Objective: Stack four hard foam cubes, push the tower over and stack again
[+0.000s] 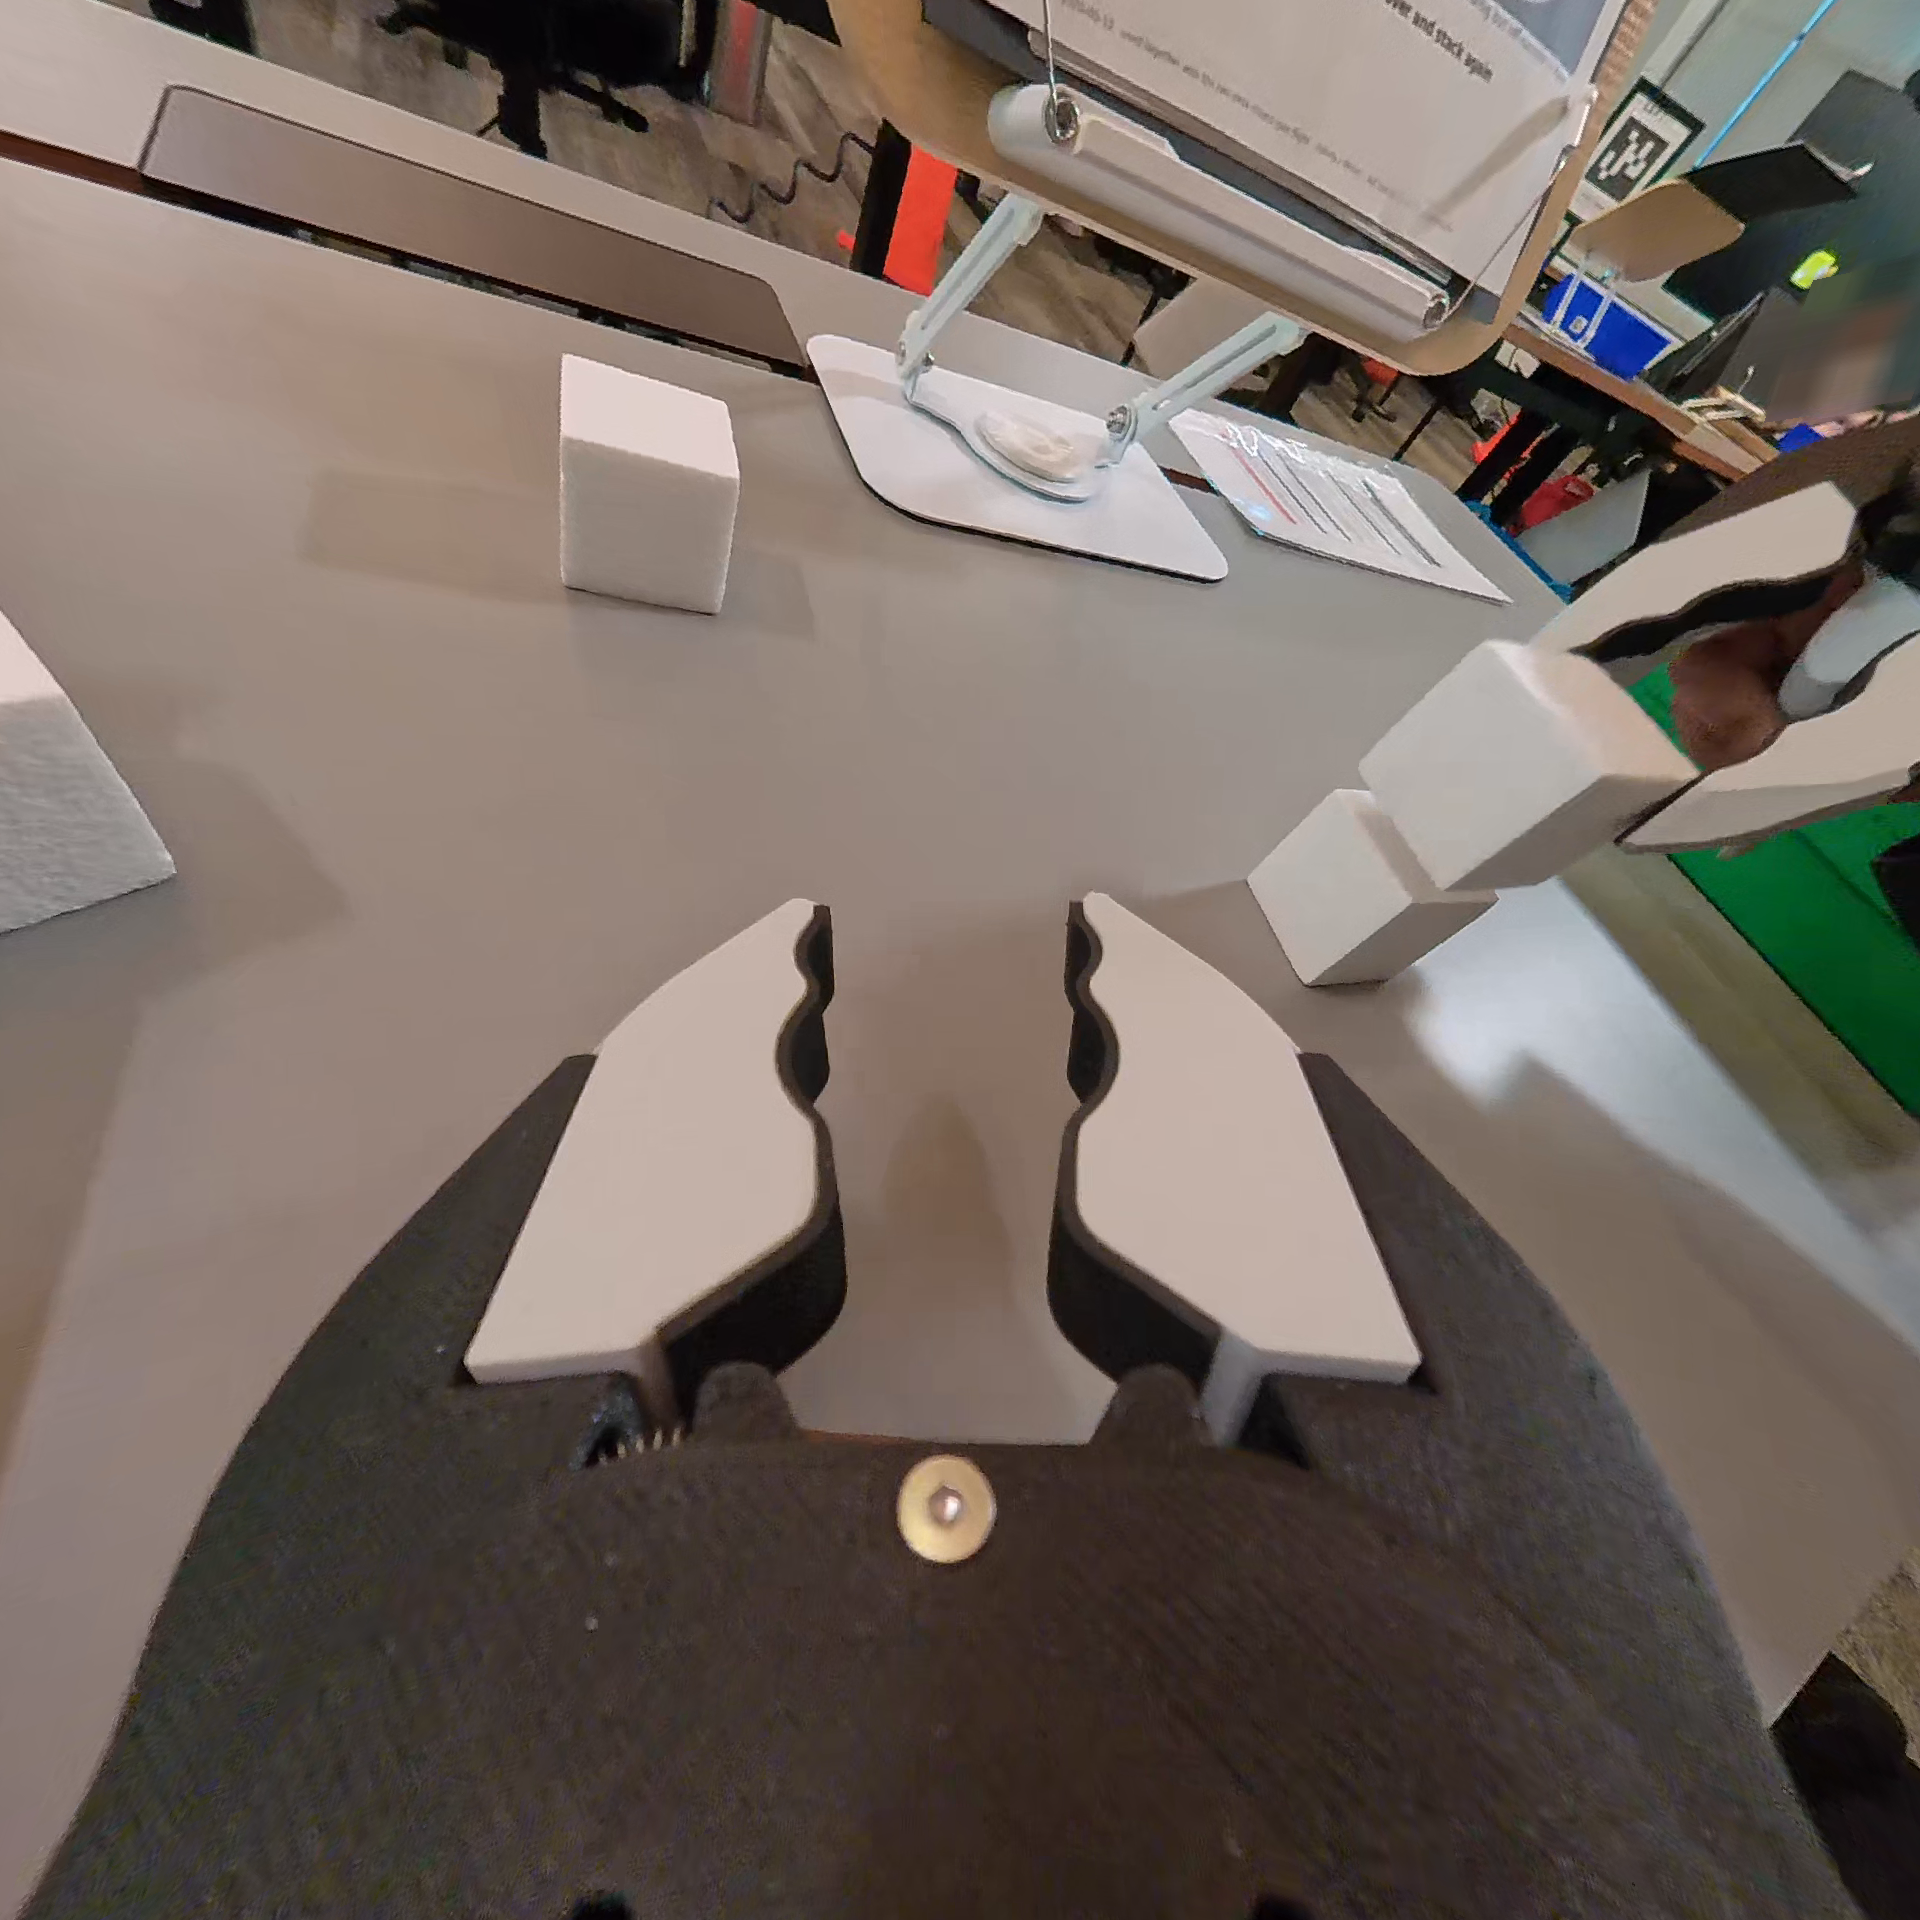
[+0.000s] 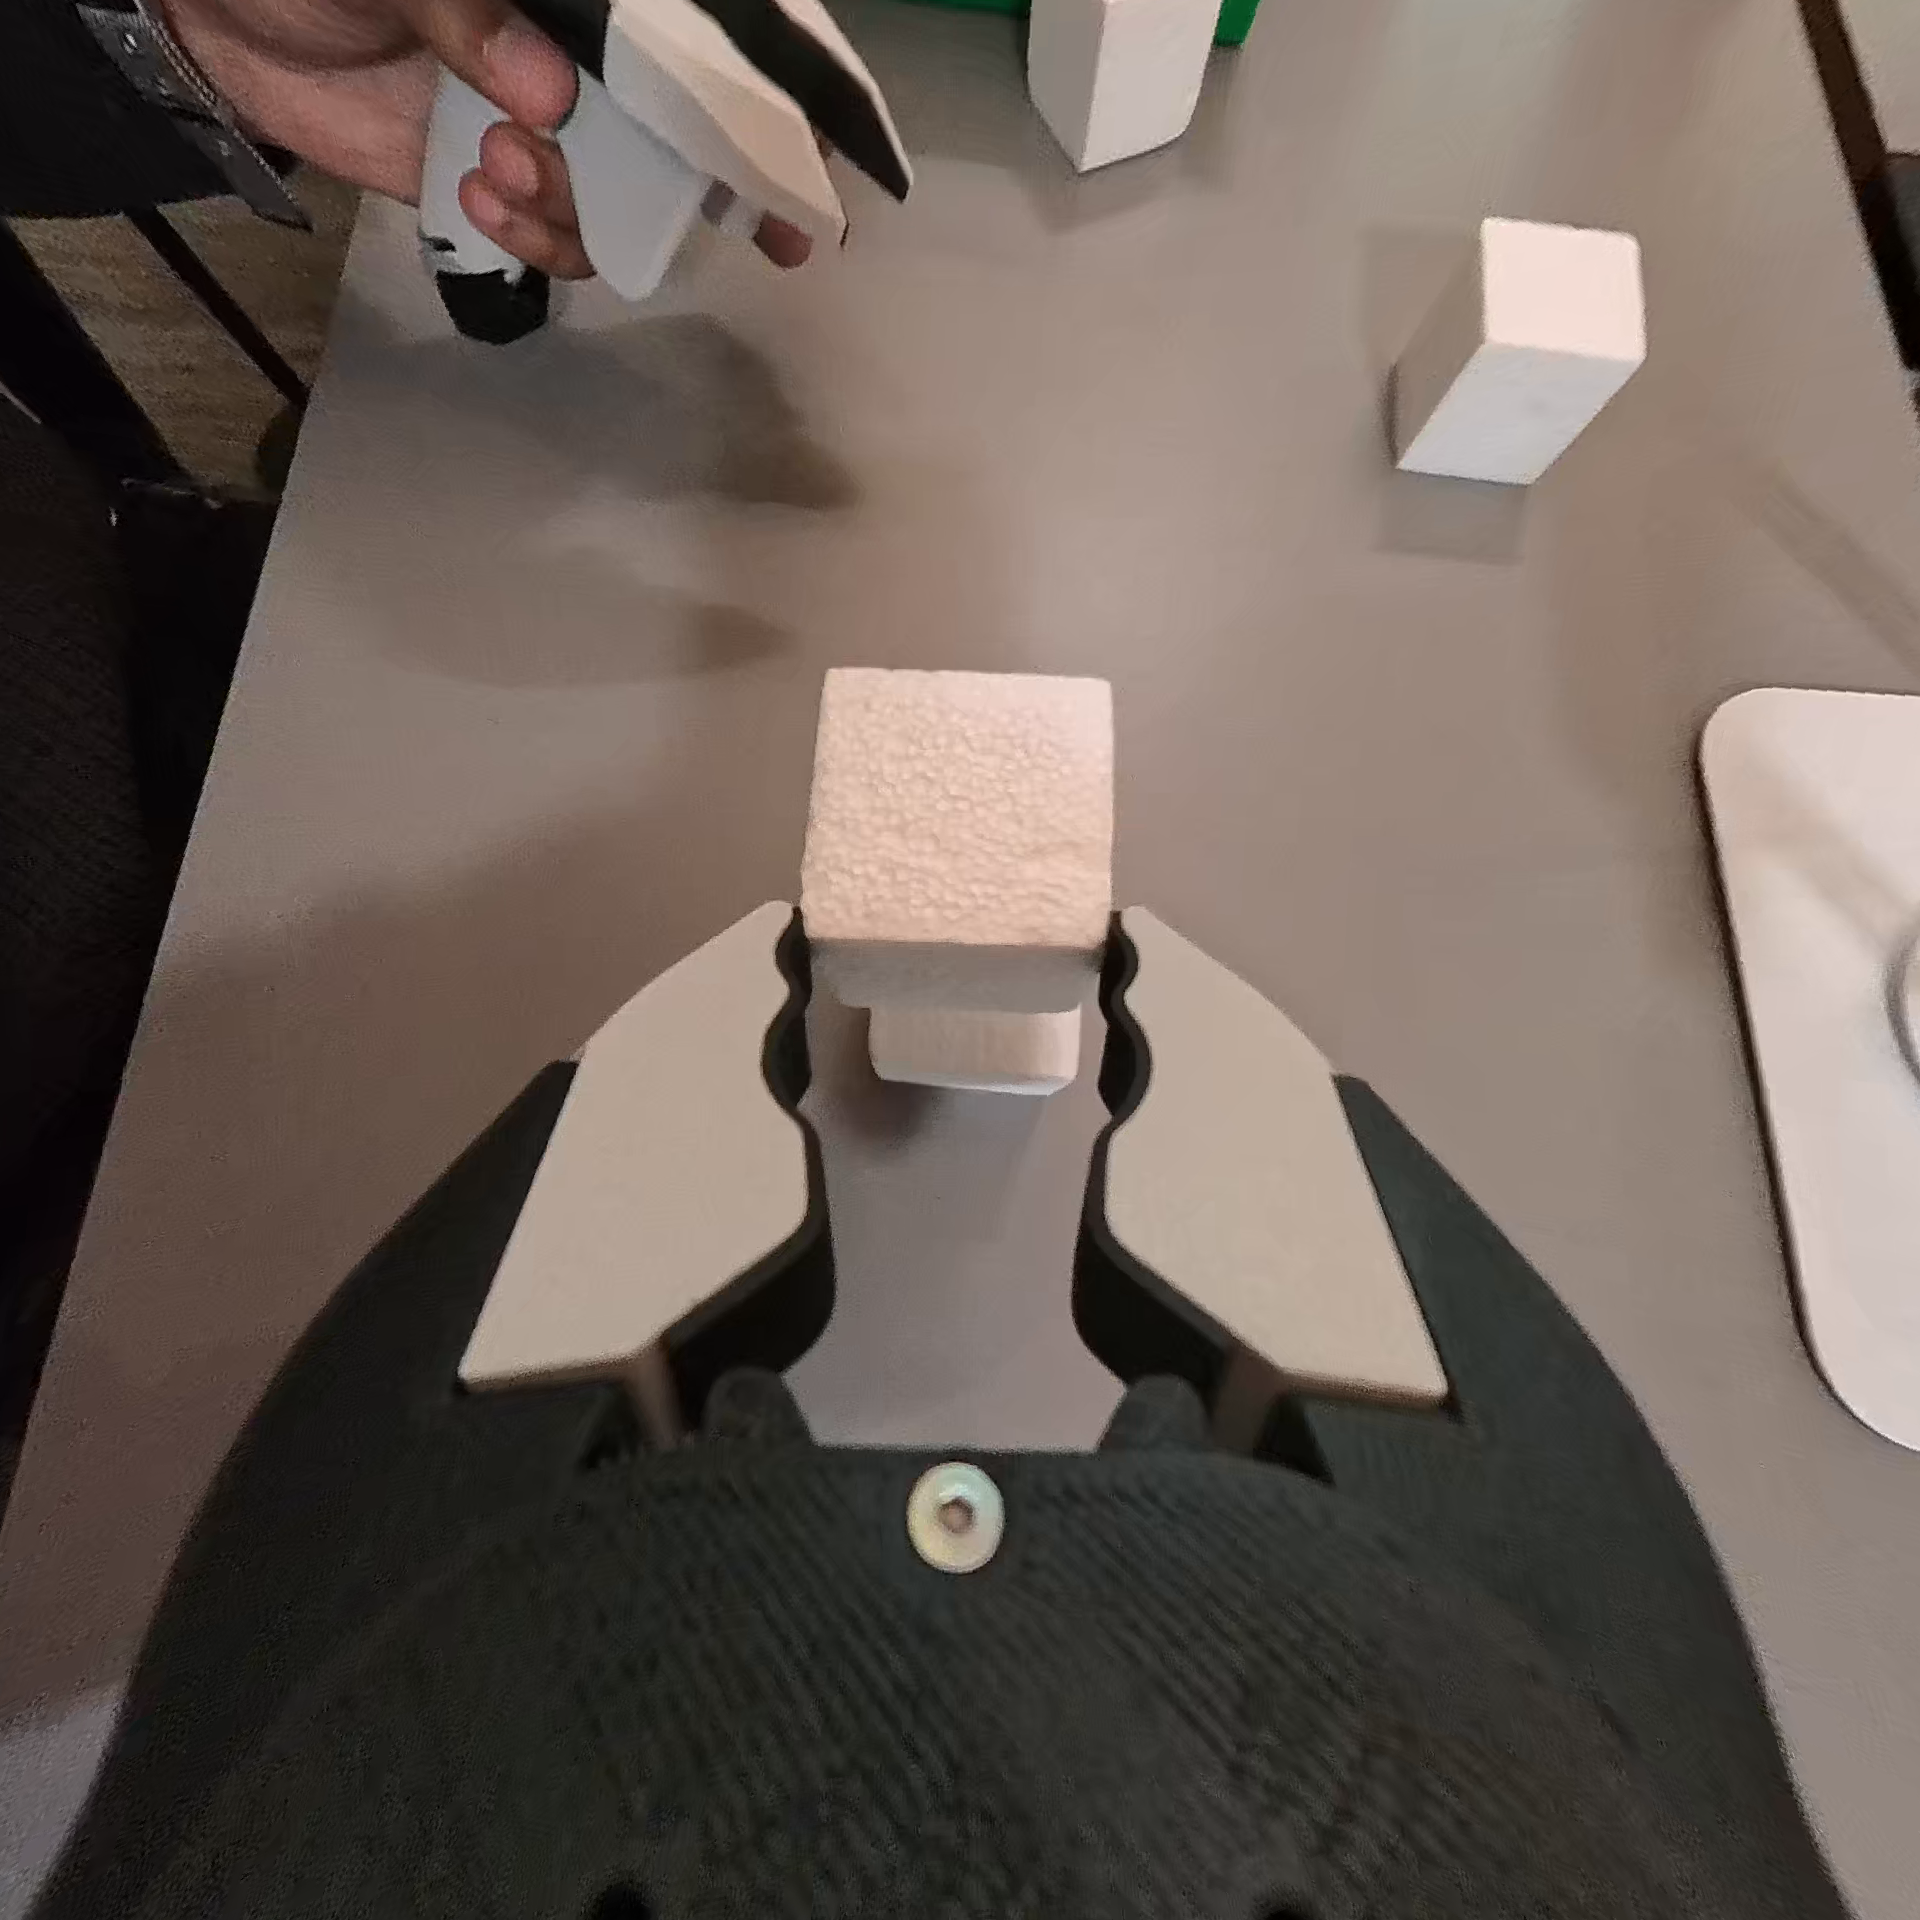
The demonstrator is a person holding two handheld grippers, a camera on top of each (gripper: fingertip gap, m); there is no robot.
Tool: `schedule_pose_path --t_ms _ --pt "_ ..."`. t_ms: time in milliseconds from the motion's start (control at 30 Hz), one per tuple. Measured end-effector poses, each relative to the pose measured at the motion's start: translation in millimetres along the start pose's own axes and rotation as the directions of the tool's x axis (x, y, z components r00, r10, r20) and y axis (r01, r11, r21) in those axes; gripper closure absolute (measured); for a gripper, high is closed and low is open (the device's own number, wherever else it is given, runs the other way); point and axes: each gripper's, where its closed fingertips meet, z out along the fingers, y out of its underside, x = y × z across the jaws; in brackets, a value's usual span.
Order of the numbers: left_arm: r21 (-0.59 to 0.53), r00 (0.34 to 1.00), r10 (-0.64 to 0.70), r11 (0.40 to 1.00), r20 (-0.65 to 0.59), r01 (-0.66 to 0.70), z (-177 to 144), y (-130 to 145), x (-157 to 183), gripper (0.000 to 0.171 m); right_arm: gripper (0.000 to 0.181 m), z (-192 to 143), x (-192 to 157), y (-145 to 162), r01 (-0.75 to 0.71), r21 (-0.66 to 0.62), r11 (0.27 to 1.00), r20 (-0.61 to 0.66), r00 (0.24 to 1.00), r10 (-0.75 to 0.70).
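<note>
Between the right gripper (image 2: 954, 935) fingertips sits a white foam cube (image 2: 956, 810), pebbled in texture and square-edged; the jaws are clamped on its two sides. Directly beneath it stands a second cube (image 2: 971, 1049) of the same foam, on the table (image 2: 520, 831); whether the two touch cannot be told. From the left wrist view the held cube (image 1: 1527, 769) sits slightly offset over the lower one (image 1: 1351, 894).

Left gripper (image 1: 948, 925): jaws parted to a moderate gap, nothing between them, above bare table (image 1: 935, 727), a smooth matt grey surface. Its fingers (image 1: 686, 1143) are flat pale plates with wavy black inner pads, set in a rough black body.

Ahead and left of the left gripper stands a third cube (image 1: 646, 483), alone. Far left, a fourth foam block (image 1: 62, 790) is cut by the edge. Ahead and right, a stand (image 1: 1018, 468) with a smooth rounded base plate and metal arms carries a board with papers. A printed sheet (image 1: 1340, 509) lies beside the base.
</note>
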Motion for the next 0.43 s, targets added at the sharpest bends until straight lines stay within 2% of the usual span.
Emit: schedule_pose_path --t_ms 167,333,433 --pt "-0.04 0.997 0.009 0.999 -0.077 -0.012 4 8 17 0.128 0.126 0 0 8 -0.01 -0.003 1.0 0.005 1.0 0.01" --pt "-0.066 0.992 0.079 0.994 -0.094 -0.086 6 15 25 0.128 0.126 -6 5 10 -0.028 0.017 0.999 -0.004 1.0 0.028" --pt "-0.06 0.99 0.058 0.996 -0.13 -0.067 5 14 29 0.128 0.126 -3 5 10 -0.03 0.022 0.999 -0.002 1.0 0.03"
